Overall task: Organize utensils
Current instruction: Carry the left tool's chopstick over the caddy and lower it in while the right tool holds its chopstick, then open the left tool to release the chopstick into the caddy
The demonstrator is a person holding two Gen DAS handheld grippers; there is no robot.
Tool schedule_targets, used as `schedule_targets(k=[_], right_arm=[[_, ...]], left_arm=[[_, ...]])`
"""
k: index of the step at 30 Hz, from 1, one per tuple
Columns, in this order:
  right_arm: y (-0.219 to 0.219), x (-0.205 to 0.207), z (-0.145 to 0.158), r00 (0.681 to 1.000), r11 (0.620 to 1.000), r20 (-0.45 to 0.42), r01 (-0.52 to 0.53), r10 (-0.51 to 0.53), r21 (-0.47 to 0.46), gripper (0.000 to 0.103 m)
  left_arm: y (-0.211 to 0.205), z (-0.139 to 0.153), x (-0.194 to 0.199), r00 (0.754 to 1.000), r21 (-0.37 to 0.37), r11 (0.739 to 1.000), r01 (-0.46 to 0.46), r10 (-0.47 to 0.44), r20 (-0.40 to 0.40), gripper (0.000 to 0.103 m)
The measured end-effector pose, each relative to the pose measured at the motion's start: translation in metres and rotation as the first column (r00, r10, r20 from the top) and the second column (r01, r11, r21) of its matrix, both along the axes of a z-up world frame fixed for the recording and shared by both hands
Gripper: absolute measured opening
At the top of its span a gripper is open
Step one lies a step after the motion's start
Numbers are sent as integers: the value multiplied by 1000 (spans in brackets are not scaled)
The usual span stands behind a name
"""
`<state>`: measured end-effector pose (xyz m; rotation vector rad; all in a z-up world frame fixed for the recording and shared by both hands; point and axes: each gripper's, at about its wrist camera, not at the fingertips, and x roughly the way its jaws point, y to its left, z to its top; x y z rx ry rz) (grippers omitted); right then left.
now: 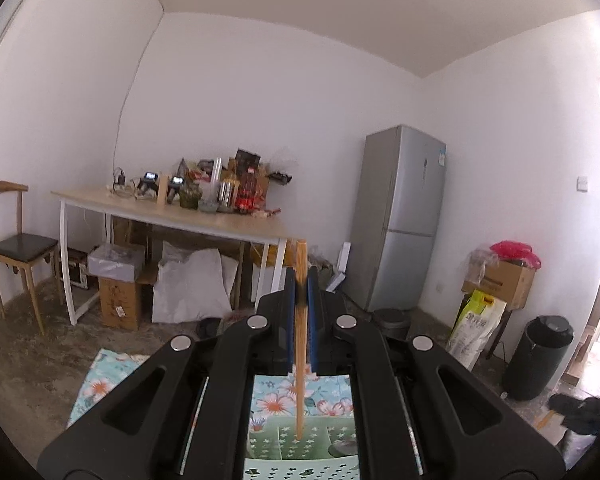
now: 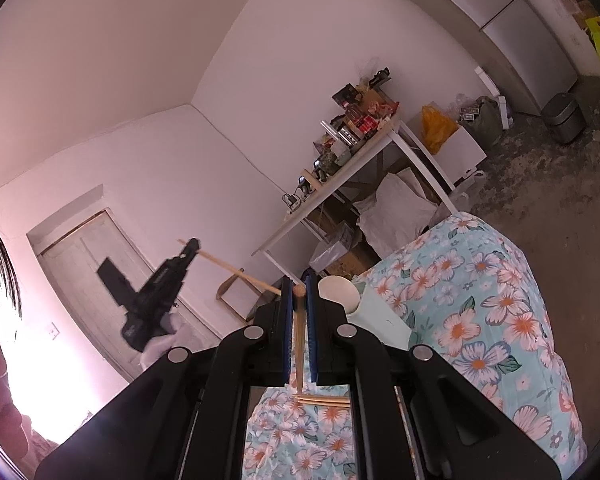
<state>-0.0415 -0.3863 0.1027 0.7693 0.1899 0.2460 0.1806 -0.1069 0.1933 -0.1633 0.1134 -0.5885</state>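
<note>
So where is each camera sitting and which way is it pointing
Left wrist: on the left gripper, facing level across the room at a cluttered table and fridge; its fingers pinch a chopstick.
Right wrist: on the right gripper, rolled sideways, facing the flowered cloth; its fingers pinch another chopstick; the left gripper shows at left.
Shared: table, fridge, cloth.

Our left wrist view looks level along its fingers toward the cluttered pale wooden desk (image 1: 172, 212) and tall silver fridge (image 1: 400, 216); our right view, rolled sideways, shares both from farther off.
</note>
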Motion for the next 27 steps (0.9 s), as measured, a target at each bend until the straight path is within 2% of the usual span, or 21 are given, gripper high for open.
schedule_targets(k=[6,10,12,14,19,22,27], right_arm=[[3,6,2,1000,1000,-18,0,0,-15,7],[6,9,6,1000,999,-20,1,-2,-36,7],[9,11,10,1000,999,-15,1,-1,-49,7],[11,14,14,1000,998,-8,-2,1,-59,7],[20,20,34,999,993,35,3,1,-115,7],[25,24,50,998,988,63,9,1,-152,7],[36,39,82,994,967,112,37,-9,-252,7]], left_arm=[[-16,-41,33,994,35,999,10,-7,-108,5],[-13,-60,41,987,34,999,35,-29,-159,7],[-9,-63,41,987,34,999,36,-31,-158,20],[-4,-63,38,988,32,999,33,-27,-153,38],[15,-64,24,991,21,1000,12,-9,-134,50],[29,-65,12,991,23,1000,-1,4,-130,54],[56,-71,-14,993,29,999,-34,37,-116,64]])
